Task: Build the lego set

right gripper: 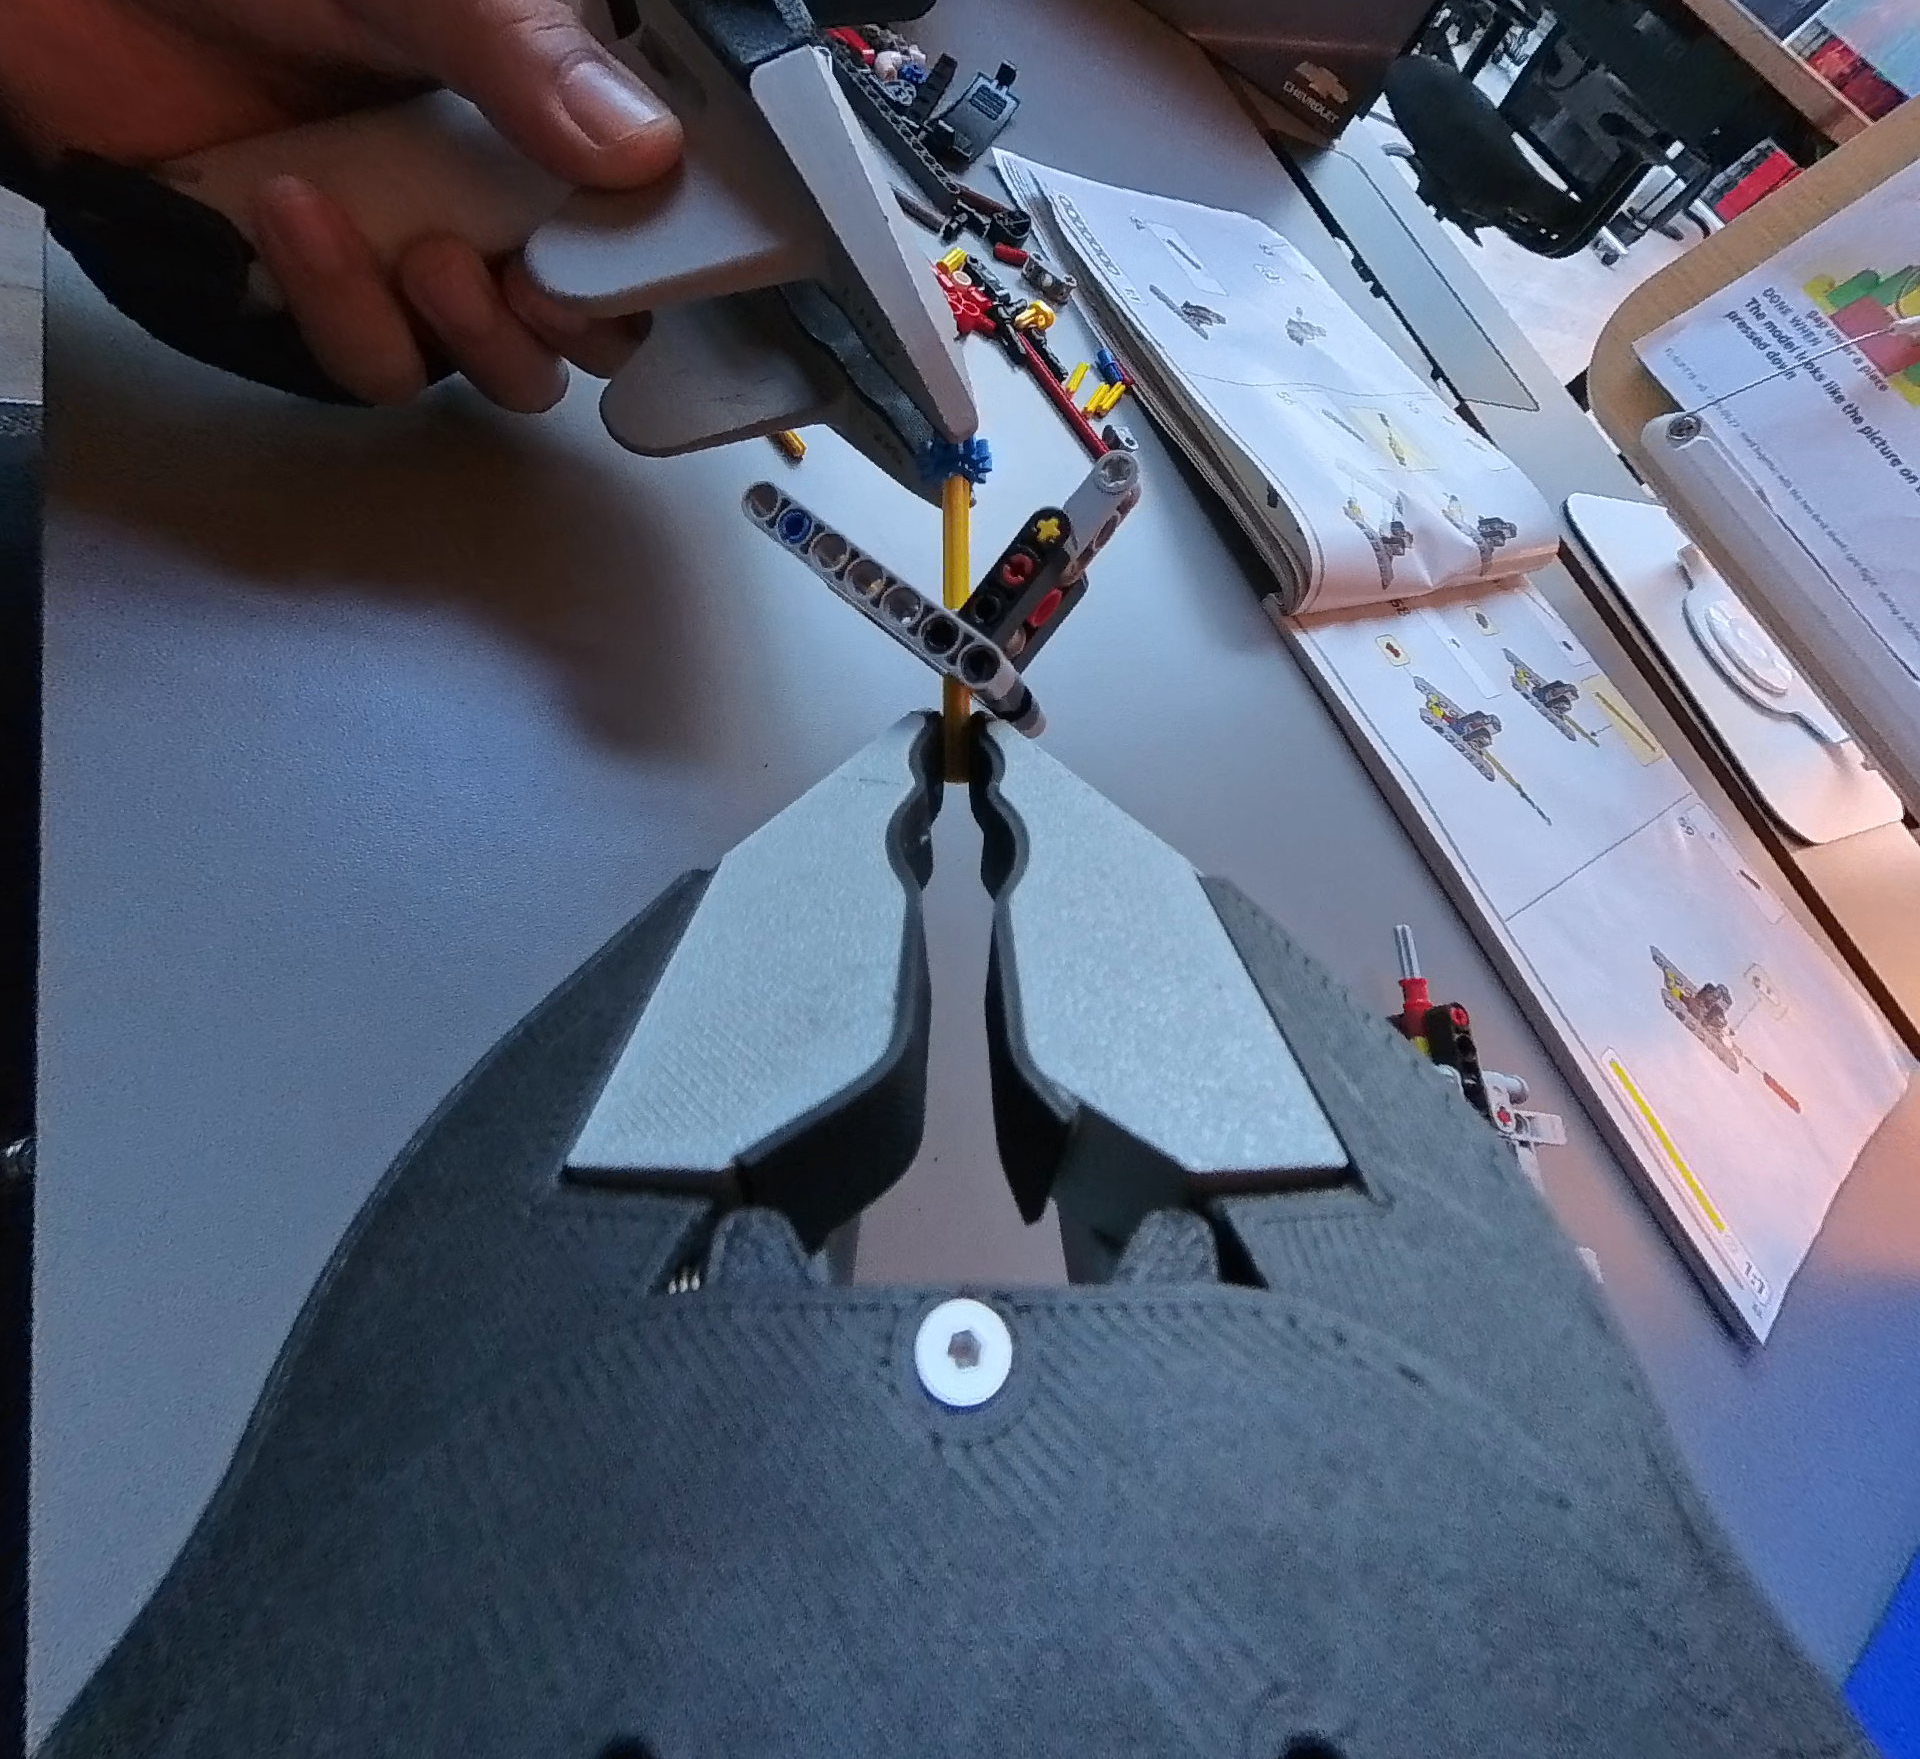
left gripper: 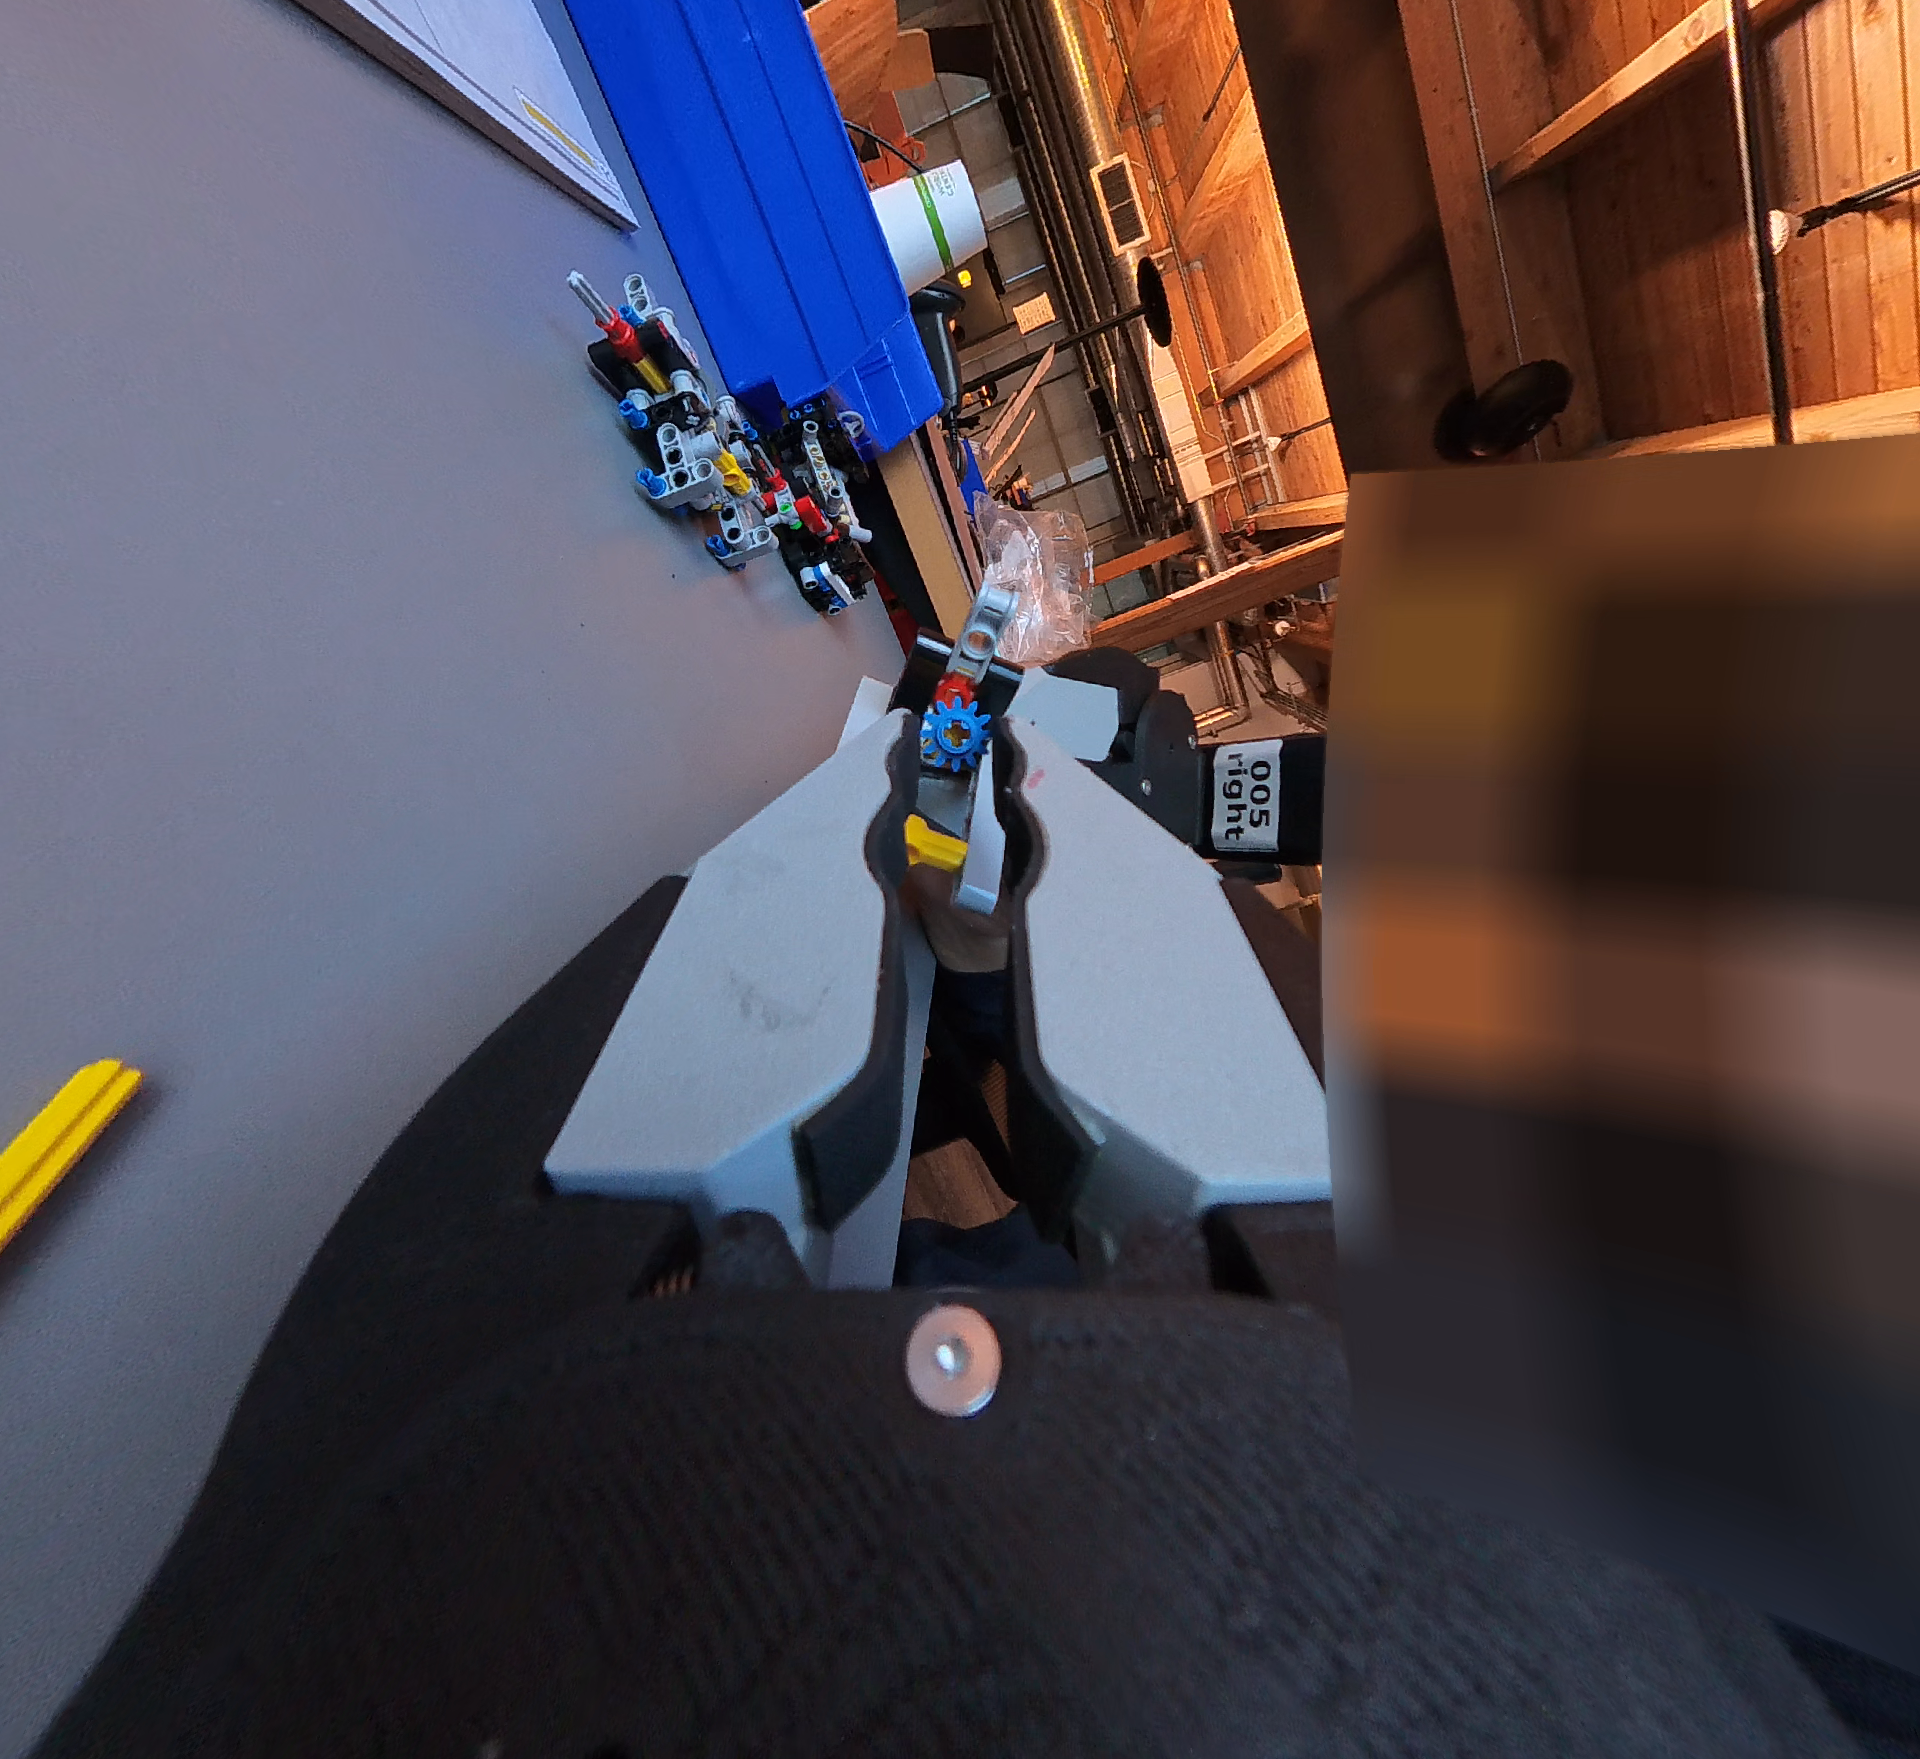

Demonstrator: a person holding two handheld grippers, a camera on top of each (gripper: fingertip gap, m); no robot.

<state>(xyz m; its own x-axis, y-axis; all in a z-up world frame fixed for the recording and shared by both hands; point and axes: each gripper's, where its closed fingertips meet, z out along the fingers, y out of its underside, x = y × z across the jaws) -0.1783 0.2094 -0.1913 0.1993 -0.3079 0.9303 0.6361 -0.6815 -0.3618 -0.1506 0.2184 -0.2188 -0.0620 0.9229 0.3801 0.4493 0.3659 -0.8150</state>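
Right wrist view shows your right gripper (right gripper: 957, 741) clamped narrow on the near end of a yellow axle (right gripper: 955, 556). The axle runs away through a grey holed beam (right gripper: 883, 589) to a blue gear (right gripper: 956, 459) at its far end, where your left gripper (left gripper: 948, 743) pinches the gear, both held above the grey table (right gripper: 416, 774). You seem to be seating the gear; keep both ends aligned.
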